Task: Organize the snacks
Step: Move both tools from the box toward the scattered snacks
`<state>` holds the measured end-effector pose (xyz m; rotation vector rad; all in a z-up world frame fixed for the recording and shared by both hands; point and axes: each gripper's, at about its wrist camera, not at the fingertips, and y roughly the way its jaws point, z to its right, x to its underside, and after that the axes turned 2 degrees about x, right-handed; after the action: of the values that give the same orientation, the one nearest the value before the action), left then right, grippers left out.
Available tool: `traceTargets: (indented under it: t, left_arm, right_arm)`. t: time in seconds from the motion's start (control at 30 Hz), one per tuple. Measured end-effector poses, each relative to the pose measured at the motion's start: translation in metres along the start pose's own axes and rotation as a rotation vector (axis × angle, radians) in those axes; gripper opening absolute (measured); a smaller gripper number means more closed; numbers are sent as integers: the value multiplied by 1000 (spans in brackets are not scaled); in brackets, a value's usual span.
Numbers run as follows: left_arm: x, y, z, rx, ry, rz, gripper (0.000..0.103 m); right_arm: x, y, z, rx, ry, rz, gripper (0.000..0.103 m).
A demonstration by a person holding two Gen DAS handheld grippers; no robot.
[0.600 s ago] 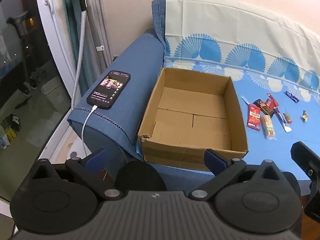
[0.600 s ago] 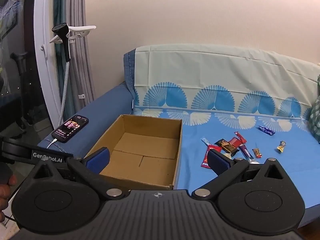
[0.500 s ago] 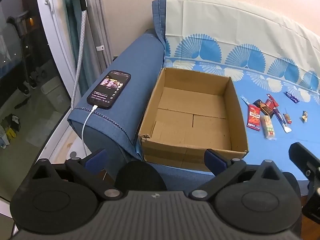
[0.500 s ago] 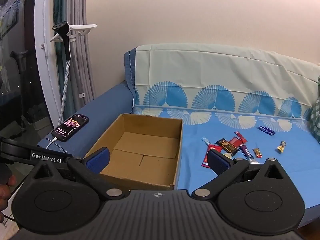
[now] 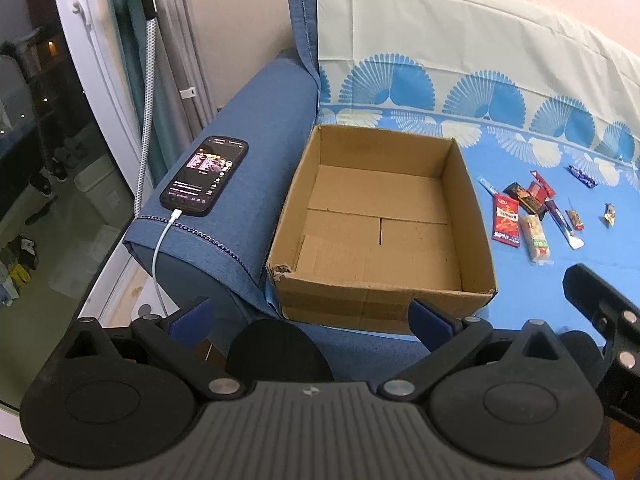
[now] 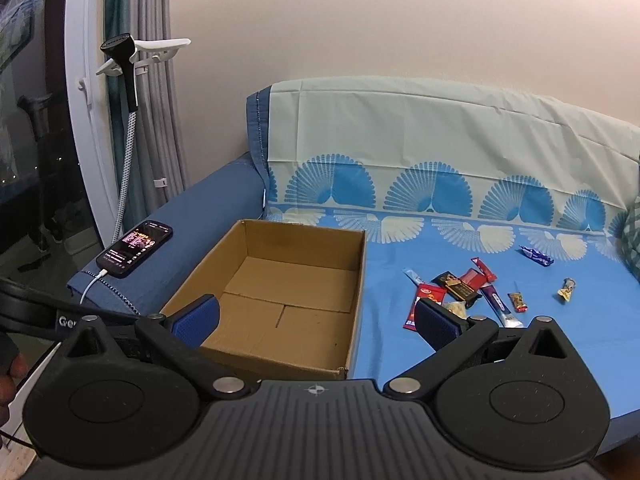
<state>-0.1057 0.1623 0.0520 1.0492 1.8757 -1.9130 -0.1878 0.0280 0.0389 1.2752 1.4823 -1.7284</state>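
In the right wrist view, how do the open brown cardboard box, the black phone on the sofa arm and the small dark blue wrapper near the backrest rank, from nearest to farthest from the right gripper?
1. The open brown cardboard box, directly ahead of the right gripper, is nearest.
2. The black phone, on the sofa arm at left.
3. The small dark blue wrapper, far right near the backrest; its order against the phone is not certain.

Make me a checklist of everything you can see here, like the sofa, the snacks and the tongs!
Surface: sofa seat under a blue fan-print cover.
Job's things: cardboard box open, nothing inside; snacks loose on the cover to its right, none boxed.
Clutter: phone on the sofa arm, screen lit.
Grippers: left tongs open, holding nothing; right tongs open, holding nothing.
Cables: white charging cable plugged into the phone, hanging off the arm.
Surroundings: garment steamer, curtain, dark window at left.
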Motion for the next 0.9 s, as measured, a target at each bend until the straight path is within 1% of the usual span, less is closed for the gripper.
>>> traceTargets:
  t: [0.17,0.4,0.8,0.9]
  left_arm:
    - [-2,11,4,-4,13,-25,103]
    - [-8,25,7,-9,26,-55,103]
    - [-12,37,17,-25,51,-82,103]
    - [-14,40,22,-32,61,-90,103]
  right_arm:
    - [0,8,3,-5,7,-4,103]
    - [3,22,8,-43,65,-15,103]
    - [8,39,15,-55,84,-57,103]
    - [10,43,18,-55,93,-53,103]
